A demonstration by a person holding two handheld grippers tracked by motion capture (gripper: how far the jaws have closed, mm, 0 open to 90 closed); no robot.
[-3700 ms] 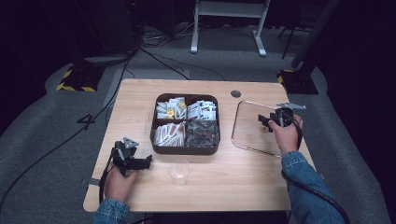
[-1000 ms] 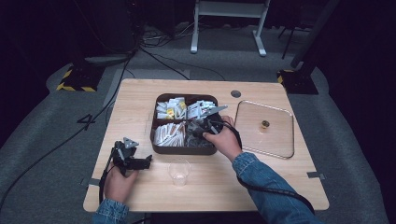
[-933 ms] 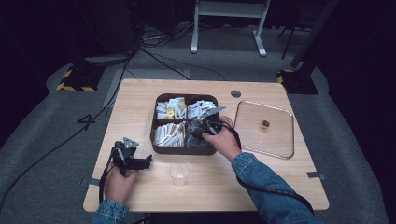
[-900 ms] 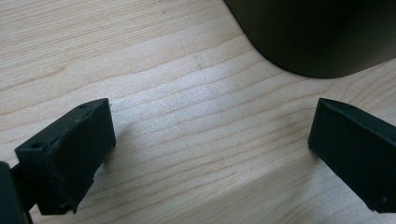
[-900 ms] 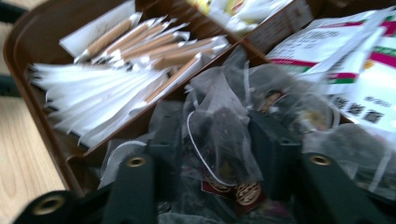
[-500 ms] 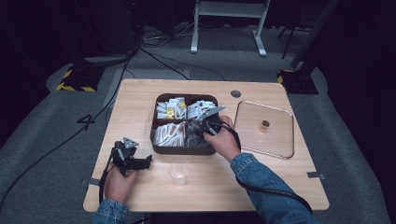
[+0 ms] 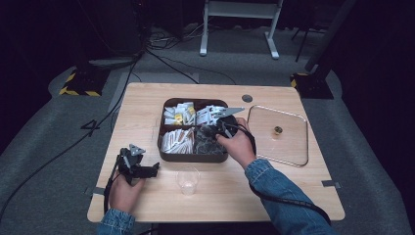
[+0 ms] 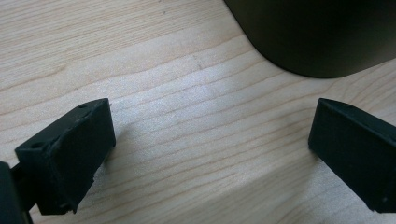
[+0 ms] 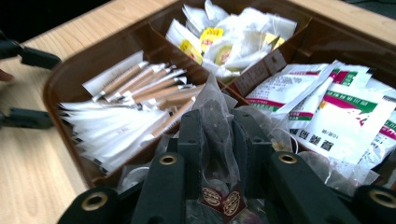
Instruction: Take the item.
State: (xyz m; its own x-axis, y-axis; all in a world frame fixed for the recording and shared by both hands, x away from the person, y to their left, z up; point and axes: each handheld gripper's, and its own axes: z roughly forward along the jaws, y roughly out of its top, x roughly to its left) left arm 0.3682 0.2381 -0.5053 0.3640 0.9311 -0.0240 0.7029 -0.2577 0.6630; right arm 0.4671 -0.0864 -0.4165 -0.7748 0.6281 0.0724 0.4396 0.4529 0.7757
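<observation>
A dark brown tray (image 7: 162, 147) with several compartments holds sachets, stick packets and tea bags. My right gripper (image 7: 211, 132) hangs over its near-right compartment. In the right gripper view its jaws (image 9: 218, 140) are shut on a clear mesh tea bag (image 9: 212, 100), which is pinched upright with its small paper tag below the pads. The left gripper (image 7: 154, 169) rests on the wood by the tray's near-left corner. Its jaws (image 8: 210, 140) stand wide apart with only bare table between them, facing the tray wall (image 8: 317, 37).
A clear plastic cup (image 7: 188, 180) stands in front of the tray, between my two hands. To the right of the tray a transparent lid (image 7: 288, 147) with a small knob (image 7: 278, 129) lies flat. A round grommet (image 7: 247, 98) sits near the table's far edge.
The right hand has come from the clear lid at the right to the tray's near-right compartment. It now sits slightly higher with a tea bag pinched. The left hand has stayed put.
</observation>
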